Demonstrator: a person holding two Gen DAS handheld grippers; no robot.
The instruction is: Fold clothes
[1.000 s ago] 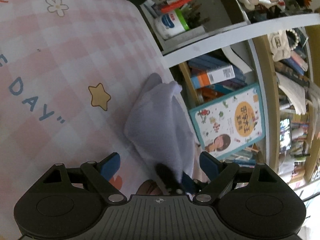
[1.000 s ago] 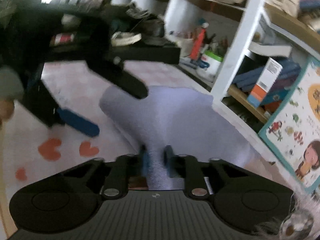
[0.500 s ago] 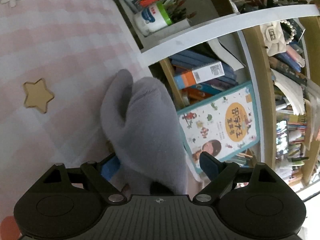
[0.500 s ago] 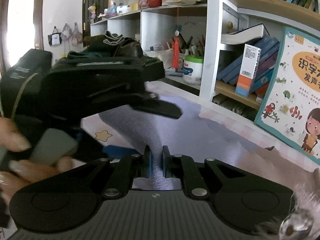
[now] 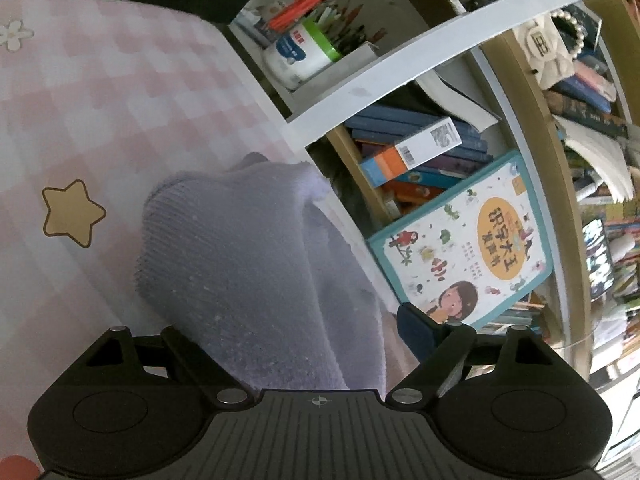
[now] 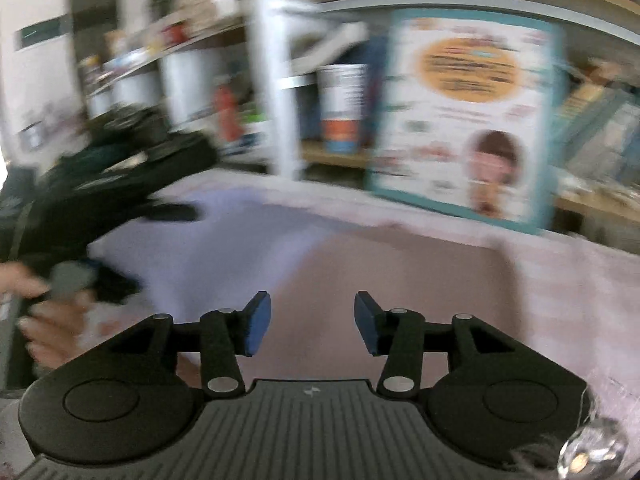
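Just ahead of the left hand-held gripper [image 5: 320, 322], on the pink checked tabletop [image 5: 100, 112]: a lavender knitted garment [image 5: 248, 272], bunched and folded over itself, ribbed edge toward the left, one corner lifted toward the shelf. Fingers spread wide on either side of the cloth; right blue pad [image 5: 412, 330] clear of the fabric, left pad hidden beneath it, so open rather than clamping. Left of the garment, a yellow star [image 5: 72, 212] printed on the tabletop, near but apart. Beyond the cloth and to the right, a bookshelf [image 5: 400, 76] with a white tub [image 5: 296, 56], stacked books [image 5: 420, 152], and a picture book [image 5: 464, 252] leaning upright at the tabletop's edge.

From the right wrist view, heavily blurred: far left, a hand [image 6: 44, 320] gripping the dark body of the left hand-held gripper, its tip over the garment [image 6: 208, 248]. Right hand-held gripper [image 6: 312, 324] in the centre, blue pads [image 6: 256, 324] well apart, open, nothing between them, only bare tabletop [image 6: 400, 264] ahead; garment to its left and forward, not touching. Further right, the picture book [image 6: 468, 116] standing against the shelf.
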